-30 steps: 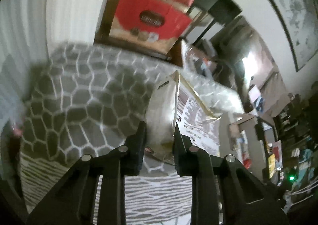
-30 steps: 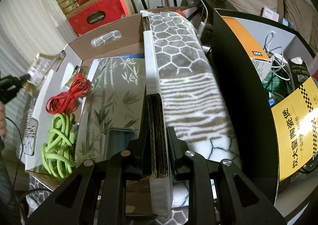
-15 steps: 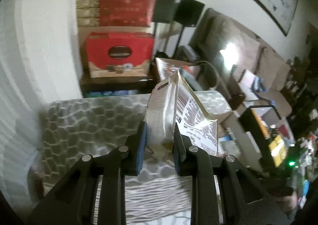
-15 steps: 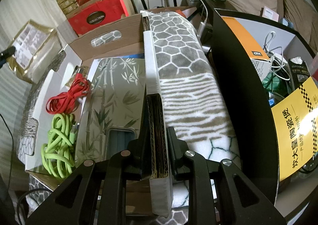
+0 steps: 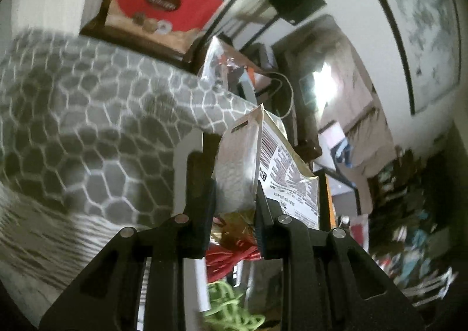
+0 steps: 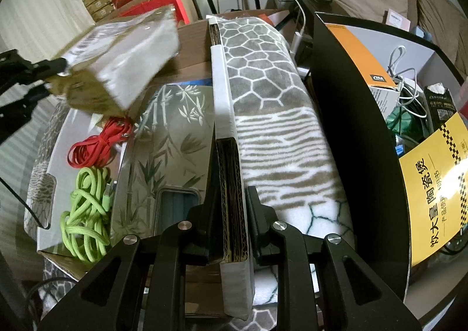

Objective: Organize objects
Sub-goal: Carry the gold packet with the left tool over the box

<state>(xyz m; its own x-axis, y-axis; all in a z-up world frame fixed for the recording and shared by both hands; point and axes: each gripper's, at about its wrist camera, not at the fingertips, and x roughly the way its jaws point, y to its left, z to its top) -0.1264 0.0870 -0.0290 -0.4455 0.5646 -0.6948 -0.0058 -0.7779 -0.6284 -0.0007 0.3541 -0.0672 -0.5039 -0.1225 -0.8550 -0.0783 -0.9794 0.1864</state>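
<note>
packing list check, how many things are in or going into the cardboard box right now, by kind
Cable bundles: 2, the red cable and the green cable
Bamboo-print flat item: 1
Phone-like case: 1
Packets: 1, the pouch held over the cardboard box by the left gripper
Total: 5

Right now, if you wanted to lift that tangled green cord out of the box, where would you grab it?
Probably the bunched middle of the green cord, from straight above: it lies flat in a loose pile between the box's left wall and the bamboo-print box, so sideways access looks tight.
</note>
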